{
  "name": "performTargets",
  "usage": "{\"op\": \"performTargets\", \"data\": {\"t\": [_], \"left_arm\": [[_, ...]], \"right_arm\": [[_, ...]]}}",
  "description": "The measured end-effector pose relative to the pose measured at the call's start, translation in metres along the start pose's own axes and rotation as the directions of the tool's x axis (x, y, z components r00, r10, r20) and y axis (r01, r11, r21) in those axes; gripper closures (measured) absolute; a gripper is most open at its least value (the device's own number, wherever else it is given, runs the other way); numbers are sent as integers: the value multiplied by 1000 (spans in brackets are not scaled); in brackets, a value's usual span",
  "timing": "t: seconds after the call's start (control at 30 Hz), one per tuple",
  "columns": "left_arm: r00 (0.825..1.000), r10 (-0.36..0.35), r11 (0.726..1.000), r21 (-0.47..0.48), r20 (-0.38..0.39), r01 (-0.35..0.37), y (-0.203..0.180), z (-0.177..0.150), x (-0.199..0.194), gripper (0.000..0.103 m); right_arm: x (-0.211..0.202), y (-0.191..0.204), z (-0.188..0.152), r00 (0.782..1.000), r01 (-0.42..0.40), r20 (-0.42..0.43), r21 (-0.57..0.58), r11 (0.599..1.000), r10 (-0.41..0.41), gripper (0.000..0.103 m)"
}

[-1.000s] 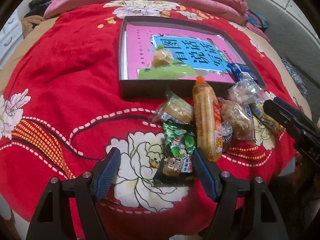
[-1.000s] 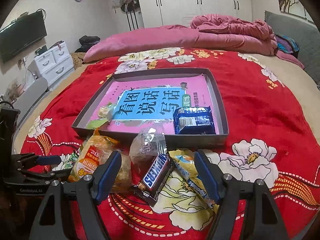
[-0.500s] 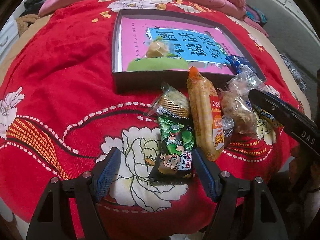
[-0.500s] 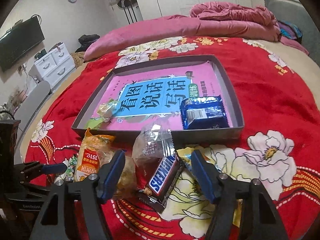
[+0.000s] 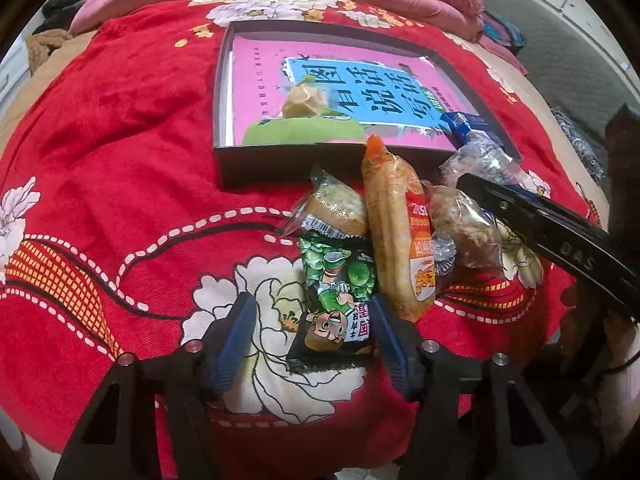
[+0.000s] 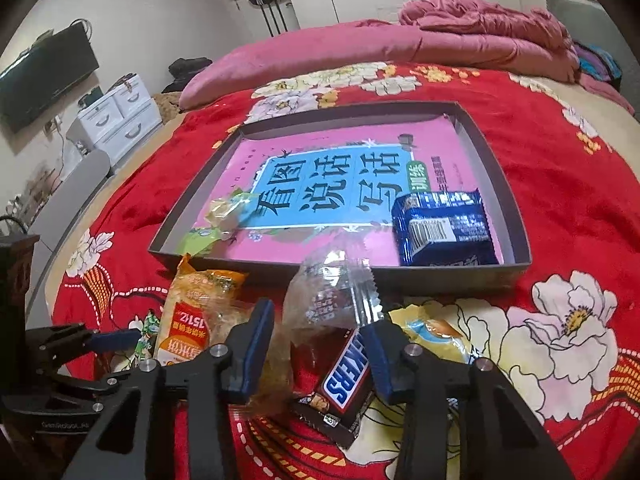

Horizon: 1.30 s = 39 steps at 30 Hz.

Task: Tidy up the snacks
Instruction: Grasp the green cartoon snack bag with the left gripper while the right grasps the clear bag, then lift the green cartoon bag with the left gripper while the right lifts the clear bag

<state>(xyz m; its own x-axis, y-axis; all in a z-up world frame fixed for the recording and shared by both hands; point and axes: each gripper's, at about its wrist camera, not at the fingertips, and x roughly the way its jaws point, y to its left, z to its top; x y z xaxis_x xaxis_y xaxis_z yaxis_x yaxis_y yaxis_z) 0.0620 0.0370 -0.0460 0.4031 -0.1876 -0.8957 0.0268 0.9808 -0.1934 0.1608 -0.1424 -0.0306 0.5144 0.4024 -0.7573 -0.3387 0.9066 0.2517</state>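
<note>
Snack packs lie in a pile on the red floral blanket in front of a dark tray (image 5: 222,80) lined with a pink book. My left gripper (image 5: 310,336) points down over a green pea pack (image 5: 340,292). Its jaws are closing with the pack between them; the right pad touches the pack's edge and the left pad is apart from it. My right gripper (image 6: 318,352) is closing around a Snickers bar (image 6: 344,372) and a clear crinkled wrapper (image 6: 332,292). Its right pad is against the bar and its left pad stands off. A blue pack (image 6: 444,232) and a small yellowish sweet (image 6: 224,216) lie in the tray.
A long orange pack (image 5: 400,240), a round cake in clear wrap (image 5: 336,208) and a bagged brown pastry (image 5: 464,220) crowd between the two grippers. A yellow pack (image 6: 436,332) lies right of the Snickers. A pink duvet (image 6: 360,44) covers the far end of the bed; white drawers (image 6: 120,120) stand beside it.
Both pairs of jaws have narrowed. The right gripper has come forward and down onto the Snickers bar. The left gripper has stayed over the green pack.
</note>
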Motion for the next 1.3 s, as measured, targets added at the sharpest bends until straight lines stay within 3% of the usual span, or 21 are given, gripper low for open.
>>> {"op": "performTargets", "data": {"t": [0.47, 0.7, 1.1, 1.3], "left_arm": [[1000, -21, 1000, -13, -12, 21, 1, 2, 4, 44], [998, -64, 998, 8, -18, 64, -5, 2, 5, 66], [994, -106, 994, -37, 2, 106, 5, 0, -4, 71], [992, -103, 992, -73, 67, 107, 15, -2, -19, 71]], "right_arm": [[14, 3, 5, 1000, -4, -9, -17, 1000, 4, 65], [-2, 4, 8, 999, -21, 39, -36, 999, 22, 65], [-9, -16, 7, 997, -61, 44, 67, 996, 58, 65], [-11, -13, 6, 996, -71, 55, 57, 996, 68, 65]]}}
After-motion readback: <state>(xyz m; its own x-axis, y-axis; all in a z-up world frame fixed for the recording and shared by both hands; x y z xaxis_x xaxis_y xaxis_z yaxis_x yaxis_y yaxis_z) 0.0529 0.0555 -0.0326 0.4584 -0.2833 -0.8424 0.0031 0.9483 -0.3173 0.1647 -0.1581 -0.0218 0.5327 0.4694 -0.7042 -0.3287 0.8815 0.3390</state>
